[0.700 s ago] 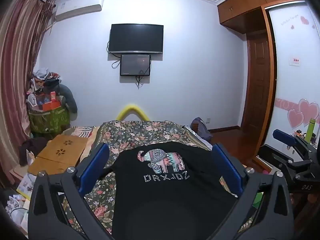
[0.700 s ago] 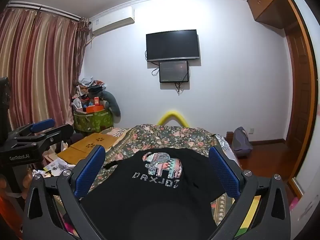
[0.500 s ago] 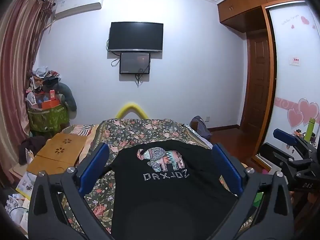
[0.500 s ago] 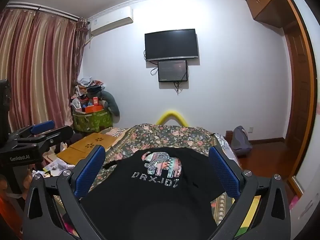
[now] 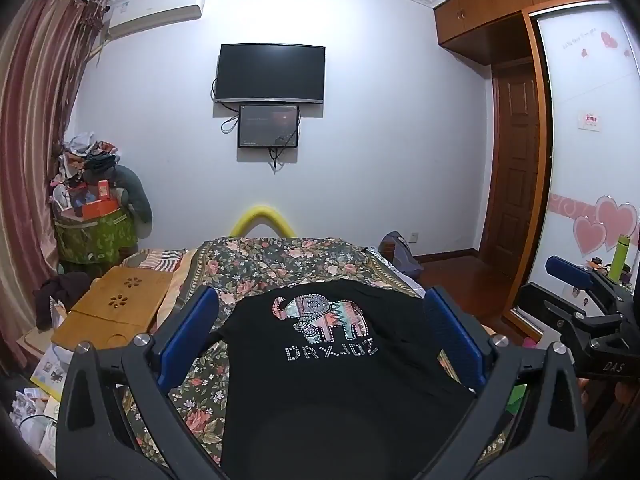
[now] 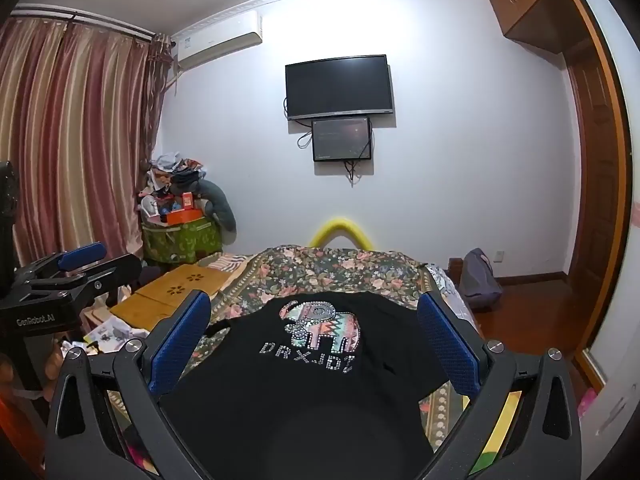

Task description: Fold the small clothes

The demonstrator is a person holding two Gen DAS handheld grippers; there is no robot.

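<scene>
Counting left to right: one bamboo lap tray lies left of the left tongs, then one black T-shirt with an elephant print spreads flat on the floral bed cover, beneath and between both pairs' blue pads. Left tongs and right tongs gape fully wide, holding nothing, hovering above the shirt. Ahead hang two dark screens; one purple bag sits right of the bed
</scene>
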